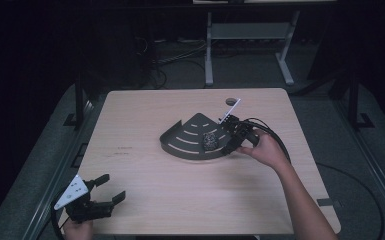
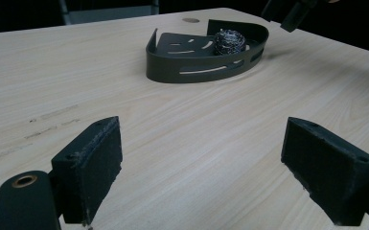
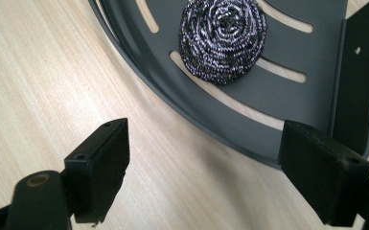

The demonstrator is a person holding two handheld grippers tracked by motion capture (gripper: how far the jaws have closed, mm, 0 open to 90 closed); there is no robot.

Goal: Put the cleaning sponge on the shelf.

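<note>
Scourer (image 3: 223, 40) inside dark tray (image 1: 180, 146) at table centre; right gripper (image 1: 232, 141) wide open, empty, at tray's three o'clock. Left gripper (image 1: 105, 192) open, empty, seven o'clock. Risk: nudging tray sideways.

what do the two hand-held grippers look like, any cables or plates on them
Both are black. The left hand-held gripper carries a grey three-cornered plate on top; the right hand-held gripper trails looping black cables. Their jaws are blocky with matte pads. The right forearm is bare.
</note>
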